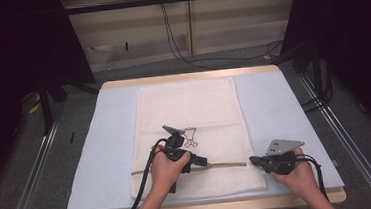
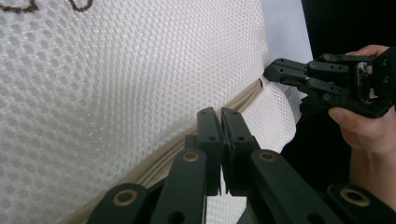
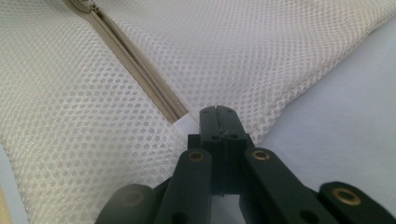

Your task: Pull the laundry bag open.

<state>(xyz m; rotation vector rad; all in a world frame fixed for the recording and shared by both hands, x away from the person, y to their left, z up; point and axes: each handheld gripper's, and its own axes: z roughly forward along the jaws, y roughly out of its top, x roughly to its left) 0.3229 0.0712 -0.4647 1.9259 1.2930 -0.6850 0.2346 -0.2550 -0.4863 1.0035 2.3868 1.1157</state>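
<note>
While the white mesh laundry bag [image 1: 190, 129] lies flat on the pale blue surface [image 1: 280, 117], both grippers work its beige zipper [image 1: 223, 164], which runs across the bag near the person's edge. The left gripper [image 1: 201, 160] sits on the zipper line about mid-bag, jaws together, apparently pinching the zipper pull, though the pull itself is hidden between them. The right gripper [image 1: 252, 160] is at the bag's right edge, jaws clamped on the white tab at the zipper's end [image 3: 187, 125], anchoring the fabric. Step in hand looks like sliding the zipper along its track; whether opening or closing can't be told. Next move calls for a steady level pull by the left gripper along the track while the right keeps the end taut, so the mesh doesn't bunch. Bag looks flat, likely empty; contents can't be confirmed.
</note>
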